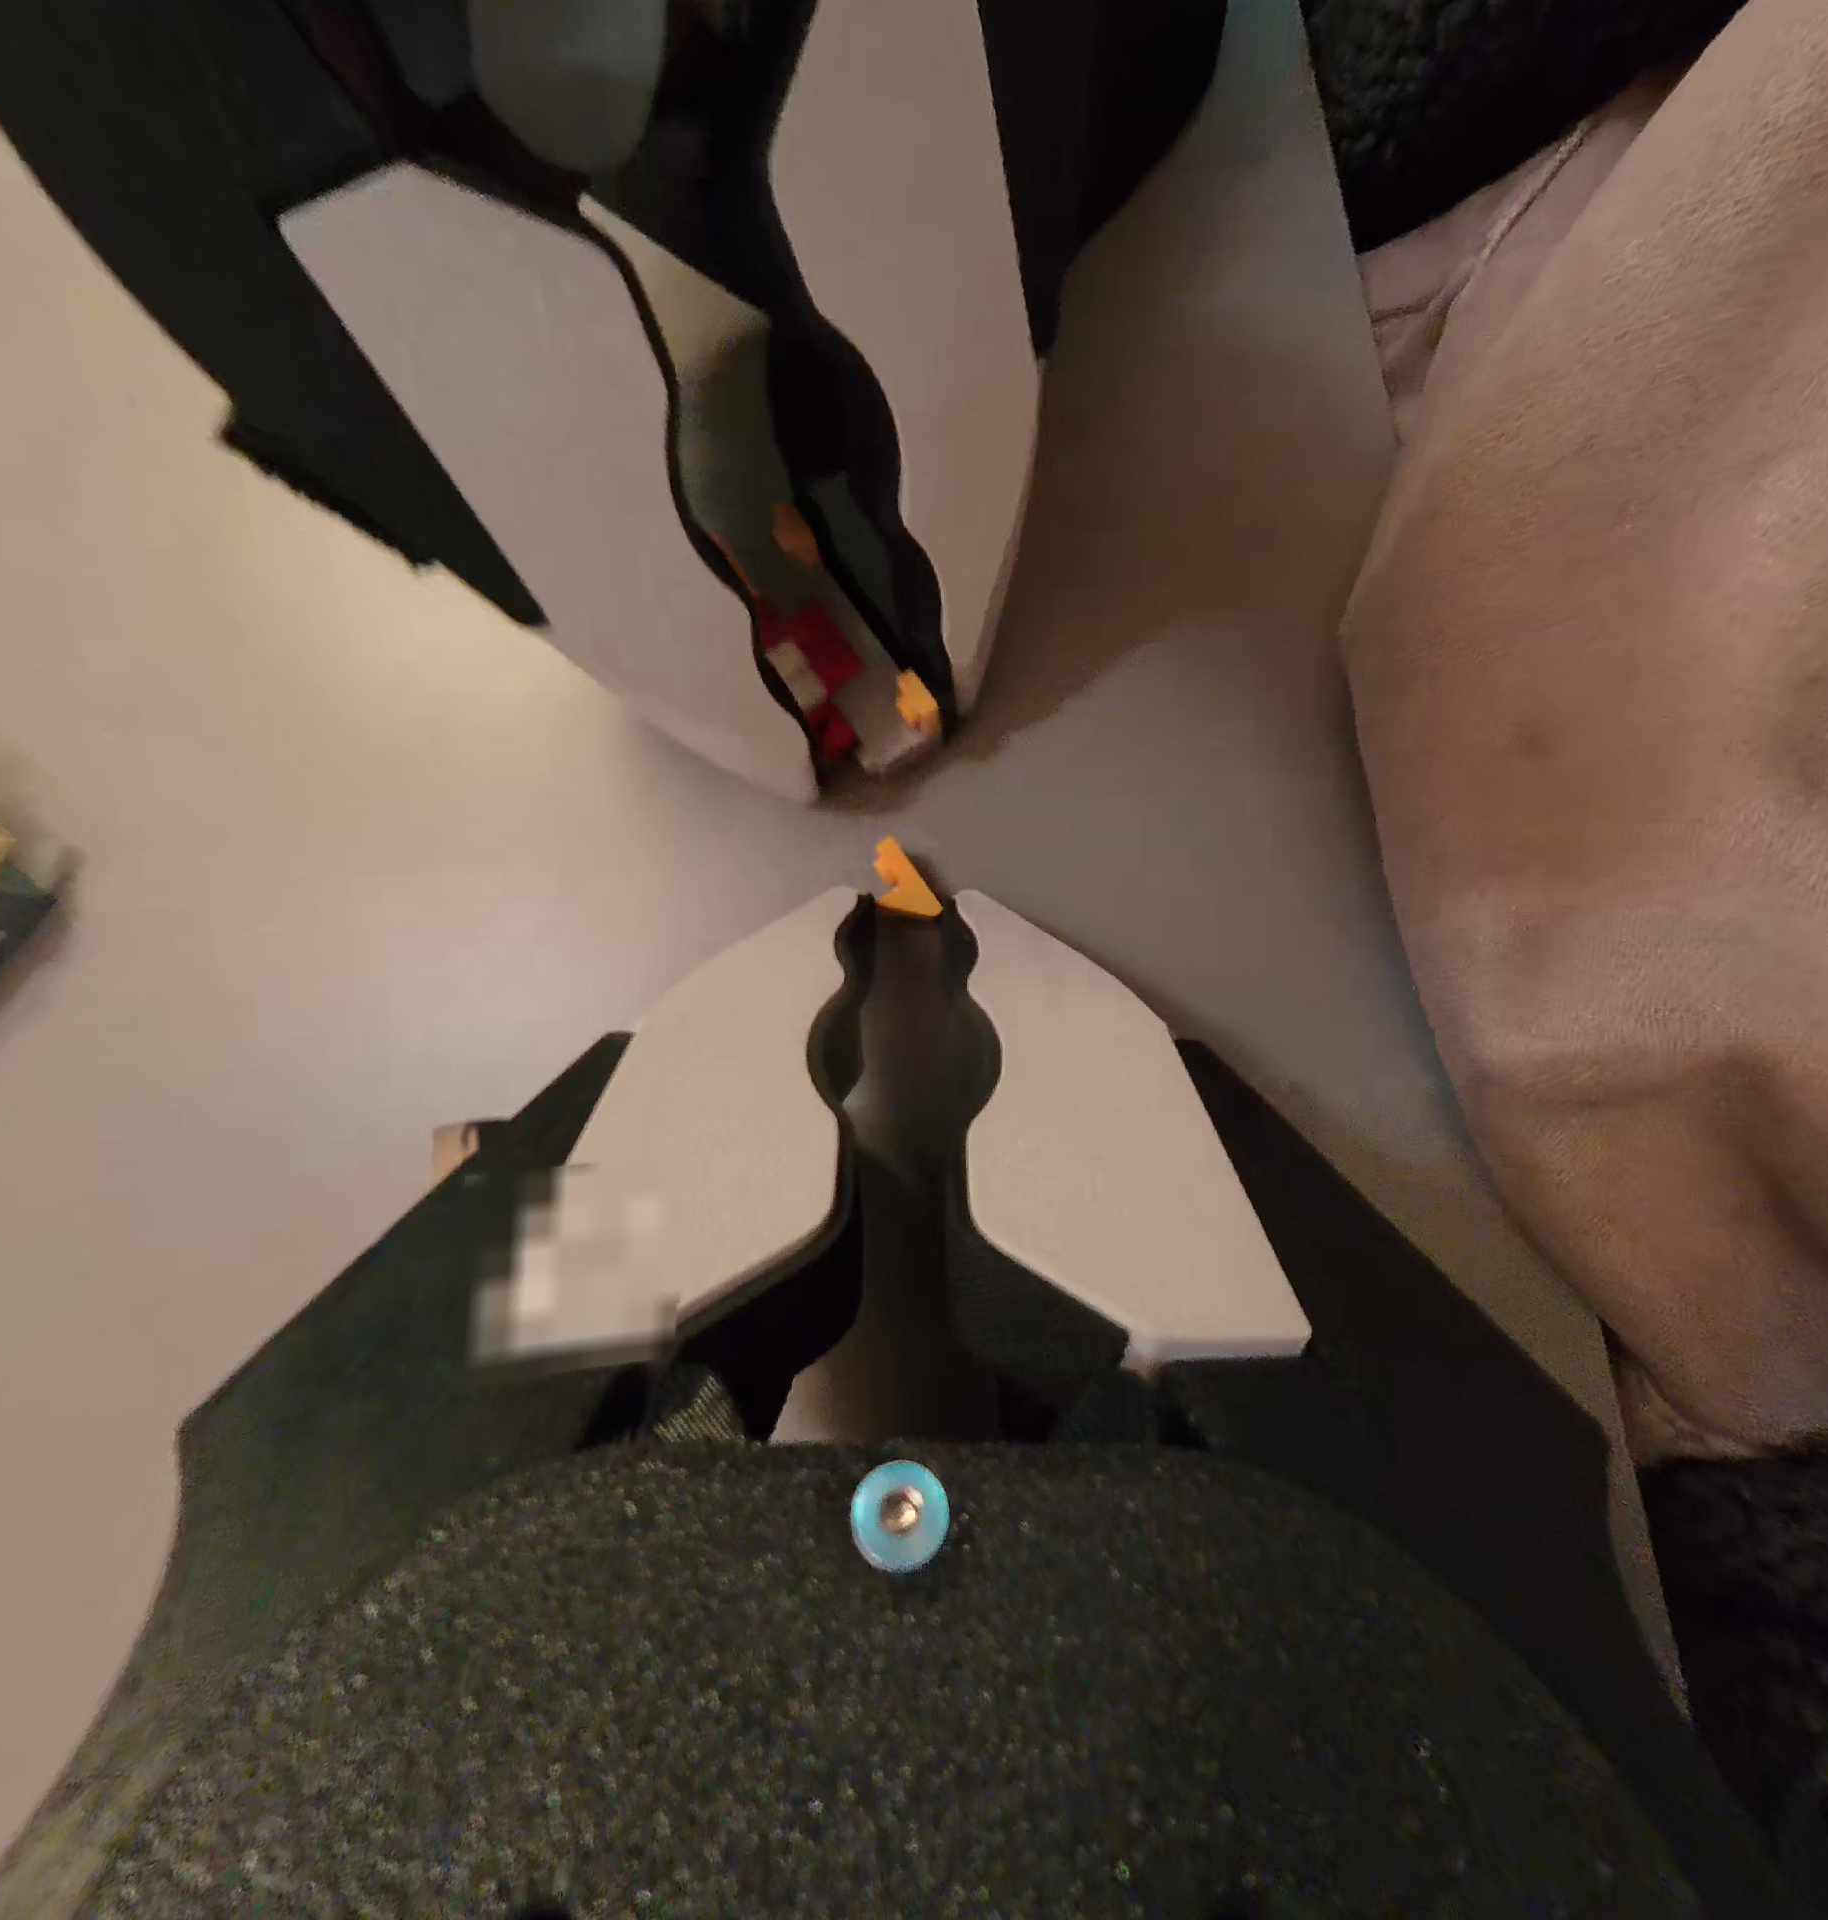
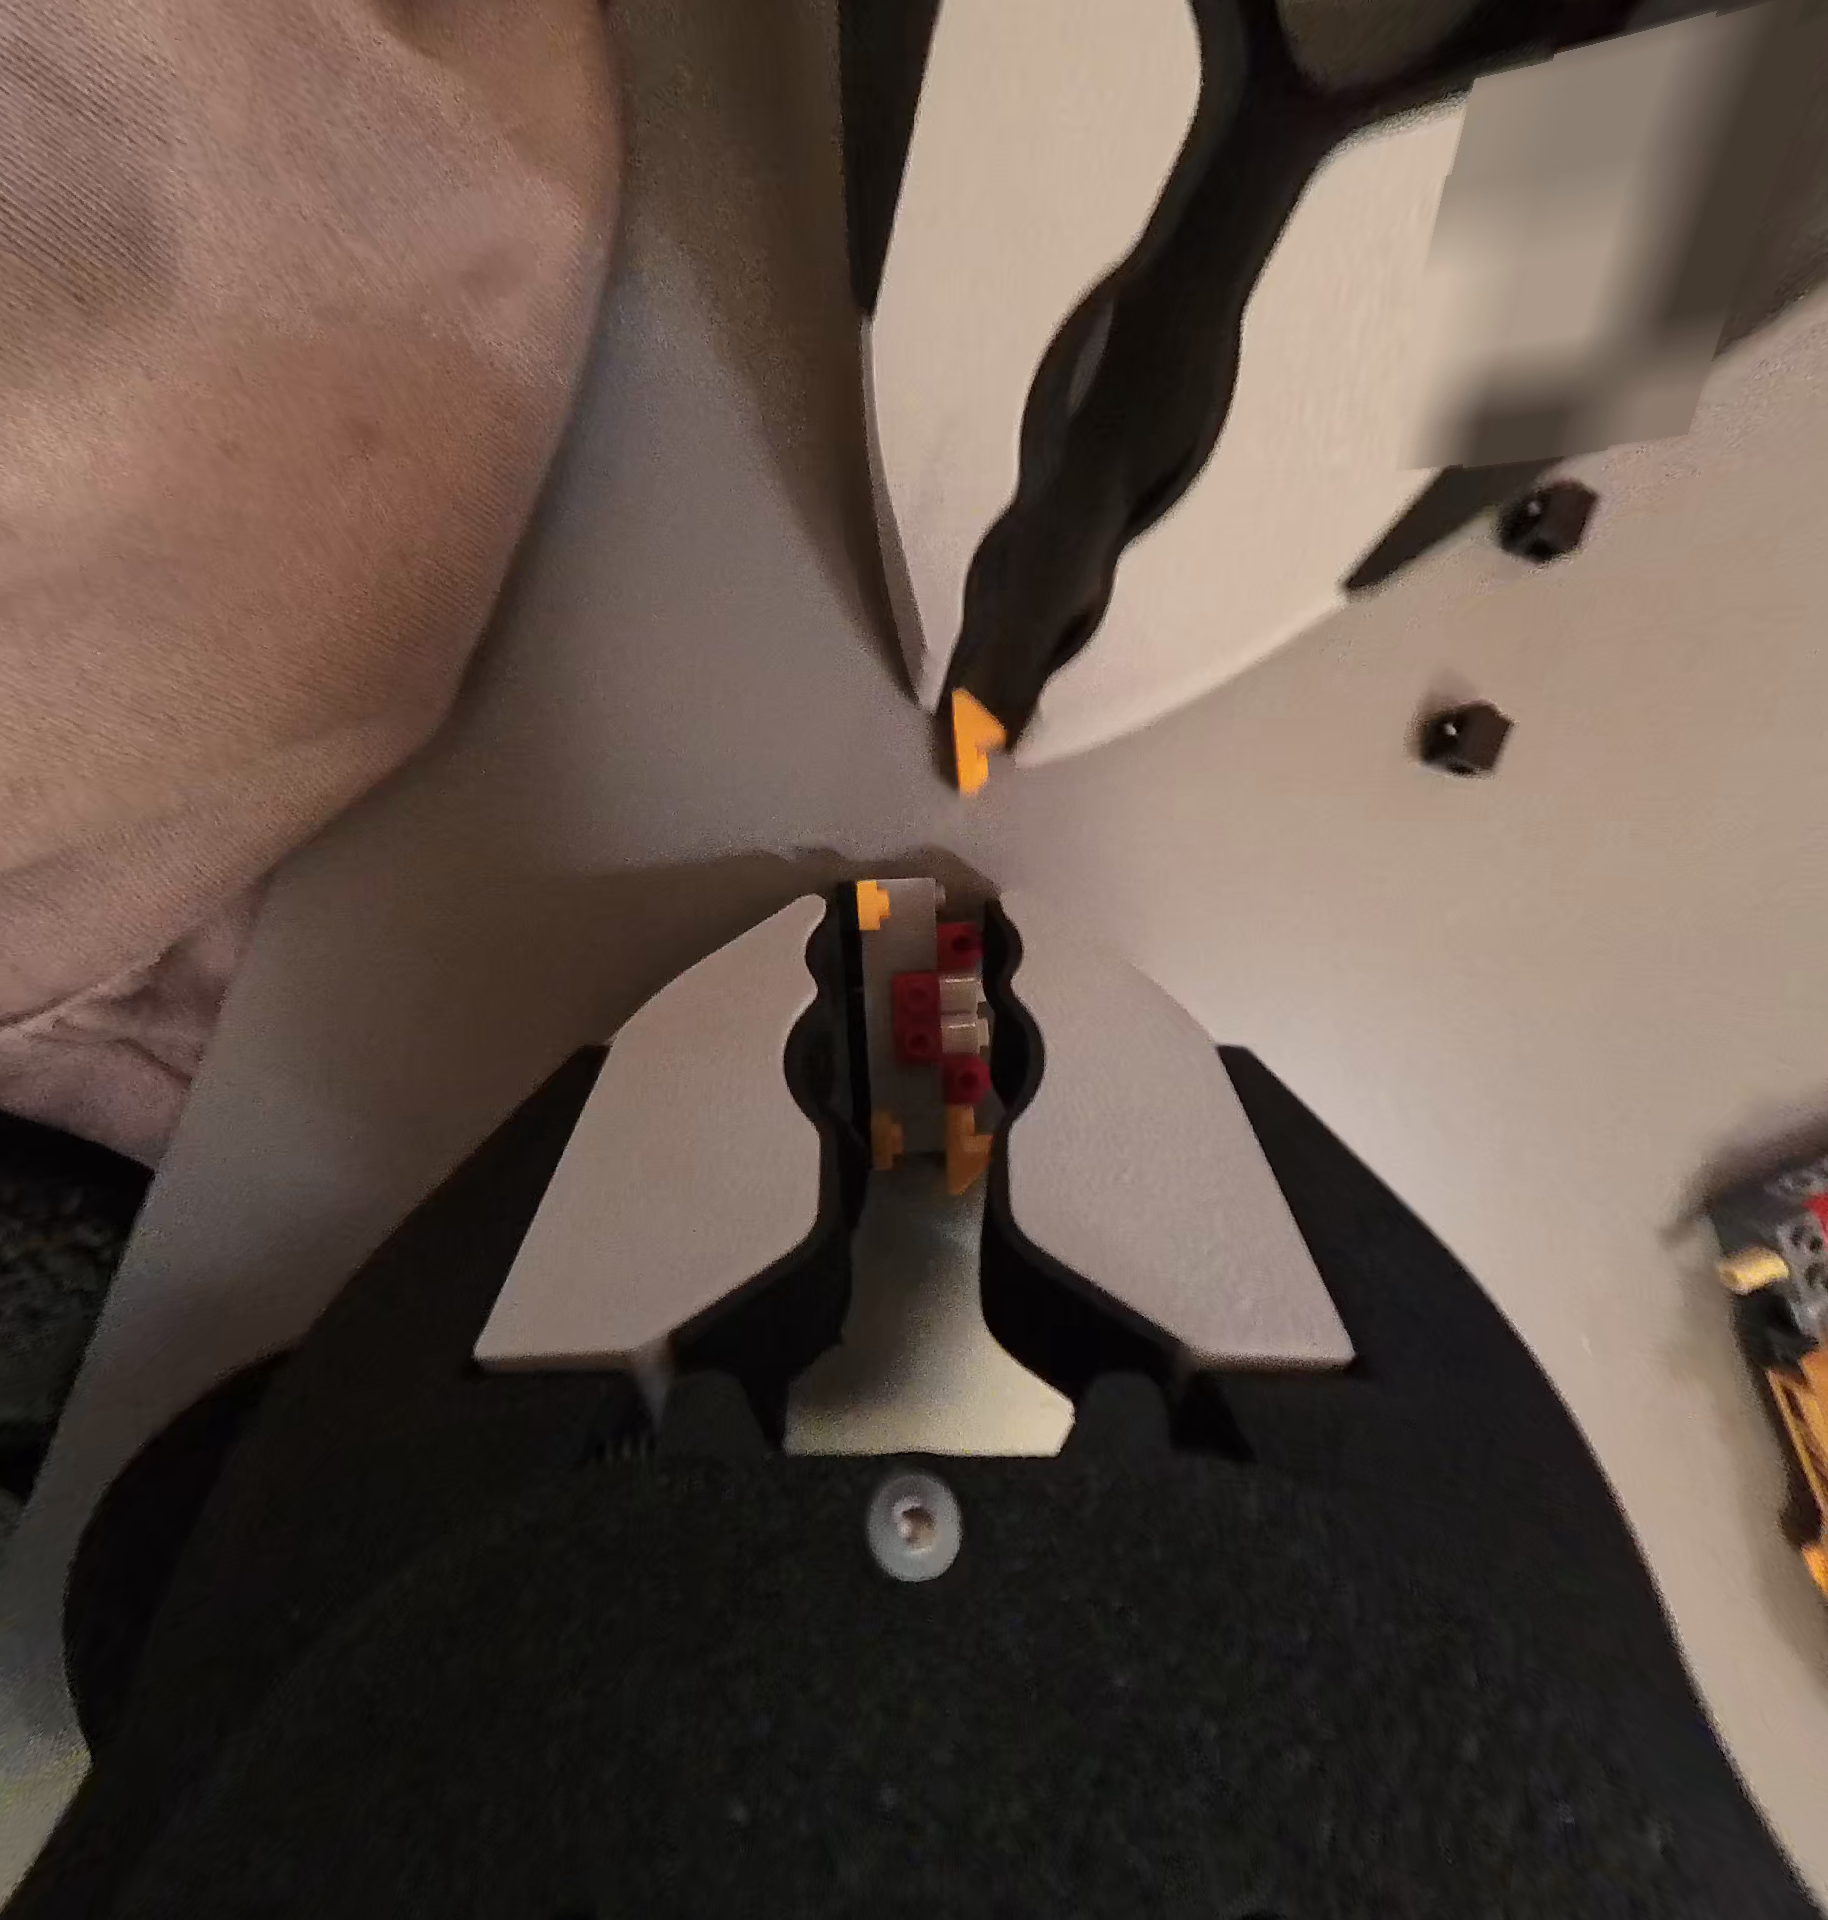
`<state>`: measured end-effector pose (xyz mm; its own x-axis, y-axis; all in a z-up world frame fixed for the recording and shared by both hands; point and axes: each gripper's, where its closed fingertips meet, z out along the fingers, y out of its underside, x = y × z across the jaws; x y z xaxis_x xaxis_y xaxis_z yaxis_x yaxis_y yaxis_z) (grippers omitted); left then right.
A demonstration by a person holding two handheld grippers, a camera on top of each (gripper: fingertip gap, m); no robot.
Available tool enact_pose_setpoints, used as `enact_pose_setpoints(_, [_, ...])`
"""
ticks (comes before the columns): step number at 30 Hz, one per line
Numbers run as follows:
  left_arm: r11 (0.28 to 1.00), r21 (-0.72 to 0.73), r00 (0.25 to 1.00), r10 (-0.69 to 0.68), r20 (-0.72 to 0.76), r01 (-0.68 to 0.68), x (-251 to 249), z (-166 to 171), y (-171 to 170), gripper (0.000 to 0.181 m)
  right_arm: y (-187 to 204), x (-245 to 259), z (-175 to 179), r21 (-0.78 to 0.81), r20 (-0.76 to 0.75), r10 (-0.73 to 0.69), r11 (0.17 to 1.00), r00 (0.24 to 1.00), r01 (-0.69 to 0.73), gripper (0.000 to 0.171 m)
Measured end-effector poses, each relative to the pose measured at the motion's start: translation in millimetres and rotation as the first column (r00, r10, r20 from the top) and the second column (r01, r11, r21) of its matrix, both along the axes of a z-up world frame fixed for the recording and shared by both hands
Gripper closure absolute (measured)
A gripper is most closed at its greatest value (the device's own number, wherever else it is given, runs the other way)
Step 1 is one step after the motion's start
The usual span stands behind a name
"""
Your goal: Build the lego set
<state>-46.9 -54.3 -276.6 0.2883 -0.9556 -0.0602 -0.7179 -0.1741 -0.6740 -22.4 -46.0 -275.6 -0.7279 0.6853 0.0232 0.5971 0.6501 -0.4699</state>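
Surface (image 2: 1305, 831): pale and plain; it carries everything here. The landmark for places below is the small assembly held in the right hand-held gripper.
Cloth (image 1: 1616, 727): a big pinkish fold of fabric, close beside the assembly on the person's side.
Second model (image 2: 1814, 1340): a dark grey, red and yellow part-built piece lying on the surface, well apart from the assembly, at the edge of both views.
Right hand-held gripper (image 2: 915, 914): fingers clamped together on the assembly, which stands on edge between them.
Left hand-held gripper (image 1: 905, 904): fingers pressed together on a small orange piece, which sticks out past the tips.
Assembly (image 2: 925, 1023): a grey plate with red and white bricks down its face and orange bits at its corners; its free end points at the orange piece.
Black bits (image 2: 1466, 740): two small dark pieces on the surface, off to the far side of the assembly.
Orange piece (image 1: 902, 883): a small notched wedge, near the assembly's free end but not touching it.
Step, as I judge it: bringing the wedge to the bare corner of the plate.
Risk: the wedge is held only by its back edge, so pressing at an angle could twist it out of the tips and drop it.
Risk: the push runs along the clamped plate, so it could slide back between the right fingers, or knock loose the small bricks.
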Motion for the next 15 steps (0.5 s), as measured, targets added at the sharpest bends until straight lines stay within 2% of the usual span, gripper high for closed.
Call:
enact_pose_setpoints(1, [1.0,-0.006,1.0,0.005,-0.002,-0.005,-3.7,-0.1,-0.3,0.17,6.1,1.4,0.2,0.012,0.001,-0.01,1.0,1.0,0.01,0.145])
enact_pose_setpoints(3, [1.0,-0.017,1.0,0.02,-0.005,-0.02,-10.3,-0.1,-0.6,0.165,18.5,3.9,2.0,0.03,0.005,-0.038,0.999,0.999,0.038,0.14])
enact_pose_setpoints(7, [0.999,-0.015,0.999,0.051,0.014,-0.051,-16.9,4.0,1.6,0.156,29.0,-0.2,27.8,-0.022,-0.055,-0.11,0.994,0.992,0.109,0.132])
enact_pose_setpoints(15, [0.985,-0.027,0.981,0.171,0.094,-0.169,-44.5,22.8,-0.1,0.154,48.1,-14.6,41.4,-0.041,-0.222,-0.293,0.956,0.93,0.291,0.137])
